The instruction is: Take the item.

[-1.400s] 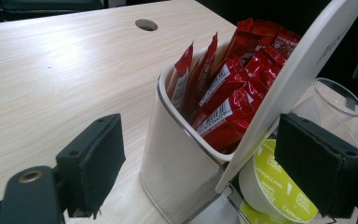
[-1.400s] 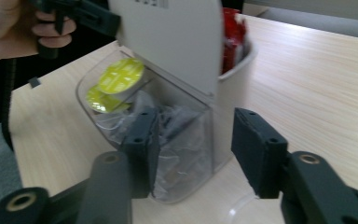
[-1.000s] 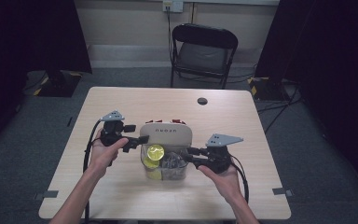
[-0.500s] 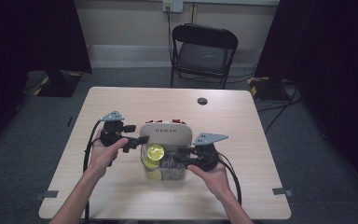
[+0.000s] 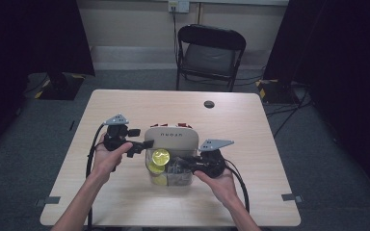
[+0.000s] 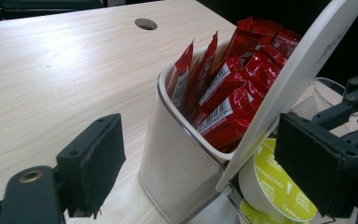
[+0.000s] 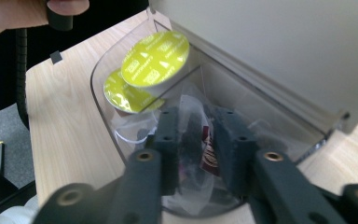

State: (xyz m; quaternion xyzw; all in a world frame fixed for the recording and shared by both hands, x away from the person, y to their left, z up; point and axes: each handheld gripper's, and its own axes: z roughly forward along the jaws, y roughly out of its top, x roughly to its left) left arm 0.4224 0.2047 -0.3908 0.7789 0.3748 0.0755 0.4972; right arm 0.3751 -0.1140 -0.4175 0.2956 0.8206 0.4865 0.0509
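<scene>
Packets (image 7: 193,140) in clear wrap sit in the see-through front bin (image 7: 103,79) of the box (image 5: 170,139) mid-surface (image 5: 270,192), beside yellow capsules (image 7: 154,58). The right claw (image 7: 196,135) has just been closing and pinches one packet. The left claw (image 6: 205,161) stands spread around the box's tilted white lid (image 6: 303,74), not pressing.

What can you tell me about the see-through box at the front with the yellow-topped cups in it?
The clear box looks like plastic with a rounded front wall. It sits on the wooden table, joined to the front of a white container full of red packets. The white lid is tilted up above it. Inside lie two capsules with yellow-green foil tops, leaning toward one side, and crinkly clear sachets. The right gripper reaches in, jaws closing around a sachet.
</scene>
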